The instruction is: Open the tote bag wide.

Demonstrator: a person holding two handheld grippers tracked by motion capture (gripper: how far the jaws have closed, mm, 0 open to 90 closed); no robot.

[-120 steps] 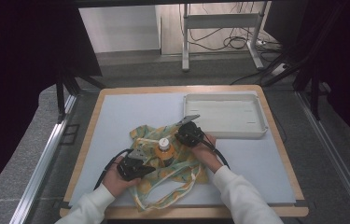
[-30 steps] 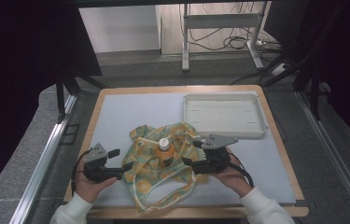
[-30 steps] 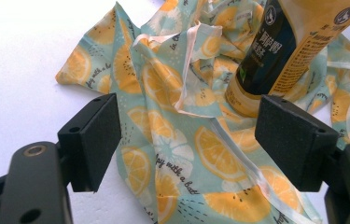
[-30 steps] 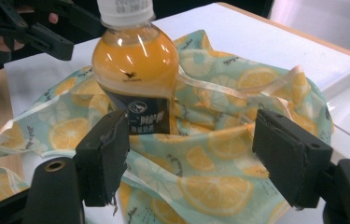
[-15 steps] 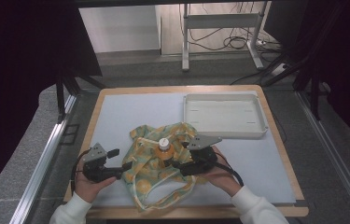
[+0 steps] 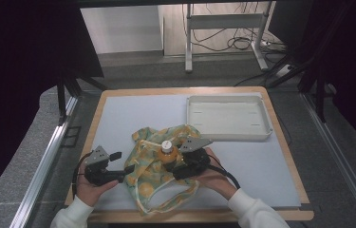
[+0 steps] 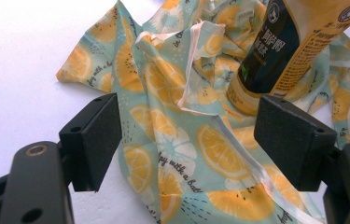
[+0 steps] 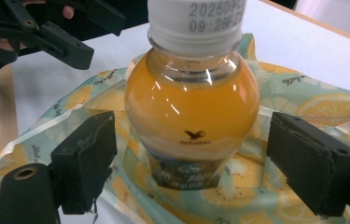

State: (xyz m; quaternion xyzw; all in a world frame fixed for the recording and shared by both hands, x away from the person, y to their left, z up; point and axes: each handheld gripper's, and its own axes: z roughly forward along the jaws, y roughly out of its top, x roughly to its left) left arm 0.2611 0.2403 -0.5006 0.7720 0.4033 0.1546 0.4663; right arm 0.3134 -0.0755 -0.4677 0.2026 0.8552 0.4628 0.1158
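Observation:
A bottle of orange juice (image 6: 166,151) with a white cap stands upright on a crumpled lemon-print cloth bag (image 6: 156,185). My right gripper (image 6: 173,164) reaches it from the right. In the right gripper view the bottle (image 8: 193,107) stands between the jaws. They have just been opening, and there is a gap at each pad. My left gripper (image 6: 129,169) rests open at the bag's left edge. In the left gripper view the bag (image 7: 172,93) lies between its spread jaws and the bottle (image 7: 275,51) stands beyond the right one.
A shallow white tray (image 6: 228,118) sits at the back right of the white mat (image 6: 133,114). The table's wooden rim (image 6: 204,216) runs along the near side. A metal stand (image 6: 223,28) and cables are on the floor beyond.
My right gripper has slid left and now has the bottle between its jaws. Since the earliest frame the left gripper has drawn back from the bag's middle to its left edge.

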